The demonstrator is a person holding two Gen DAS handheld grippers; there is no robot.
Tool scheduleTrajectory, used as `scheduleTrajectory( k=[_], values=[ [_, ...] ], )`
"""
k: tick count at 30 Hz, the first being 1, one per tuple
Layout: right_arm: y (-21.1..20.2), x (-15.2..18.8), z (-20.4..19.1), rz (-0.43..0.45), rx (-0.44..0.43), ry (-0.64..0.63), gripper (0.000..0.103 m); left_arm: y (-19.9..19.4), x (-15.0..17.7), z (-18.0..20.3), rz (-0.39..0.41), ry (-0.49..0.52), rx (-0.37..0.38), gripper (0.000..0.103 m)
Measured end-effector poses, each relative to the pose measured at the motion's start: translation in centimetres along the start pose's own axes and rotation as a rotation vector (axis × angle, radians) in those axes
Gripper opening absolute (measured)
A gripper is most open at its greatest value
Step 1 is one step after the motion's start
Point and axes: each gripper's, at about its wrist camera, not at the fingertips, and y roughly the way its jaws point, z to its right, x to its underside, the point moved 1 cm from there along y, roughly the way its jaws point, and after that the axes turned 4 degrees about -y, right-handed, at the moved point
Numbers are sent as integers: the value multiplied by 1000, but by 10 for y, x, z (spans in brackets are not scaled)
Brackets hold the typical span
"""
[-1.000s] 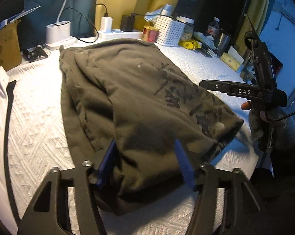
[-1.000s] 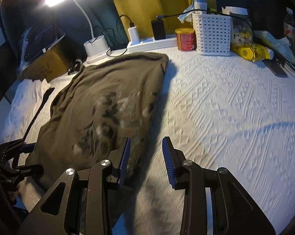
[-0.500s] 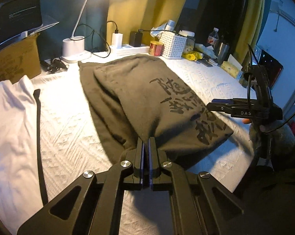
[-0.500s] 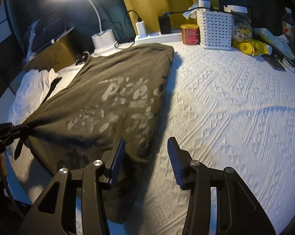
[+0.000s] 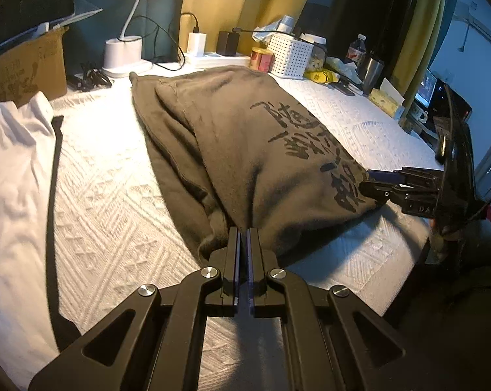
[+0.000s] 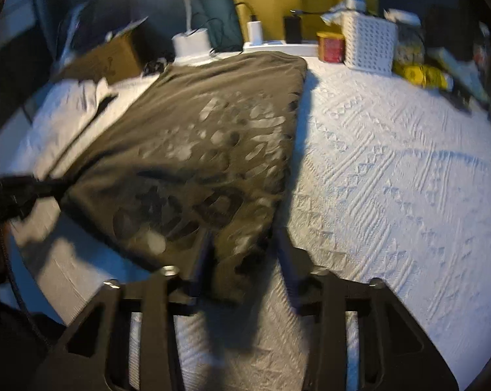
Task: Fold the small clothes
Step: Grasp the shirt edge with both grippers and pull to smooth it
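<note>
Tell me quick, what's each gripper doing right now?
Left gripper: shut on the near edge of the shirt.
Right gripper: jaws apart around the shirt's near right corner, just been closing, not yet pinching it.

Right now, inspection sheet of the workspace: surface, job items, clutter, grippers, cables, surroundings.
Surface: white textured bedspread, flat.
Job's things: olive-brown printed sweatshirt, partly folded; white garment at left.
Clutter: white perforated basket, red tin can, cardboard box.
Grippers: left hand-held gripper shut on the sweatshirt's near edge; right hand-held gripper has just been closing, corner between its jaws, pads not clearly pressing.
Cables: black charger cable by white power strip.
Surroundings: white desk lamp, yellow wall panel.
</note>
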Motion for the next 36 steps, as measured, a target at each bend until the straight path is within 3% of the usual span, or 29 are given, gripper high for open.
scheduleTrajectory(
  k=[2, 9, 19, 28, 36],
  values=[
    [0, 1, -2, 4, -10, -7, 18, 1, 2, 0, -6, -1, -2, 2],
    [-4, 3, 3, 10, -15, -23, 9, 4, 1, 4, -28, 8, -5, 2],
    [-21, 14, 13, 6, 30, -51, 8, 8, 3, 27, -83, 36, 40, 4],
    [-42, 39, 28, -17, 66, -29, 8, 8, -6, 51, -64, 61, 63, 4],
    [-53, 55, 30, -41, 52, -5, 8, 26, 8, 58, -136, 57, 77, 5]
  ],
)
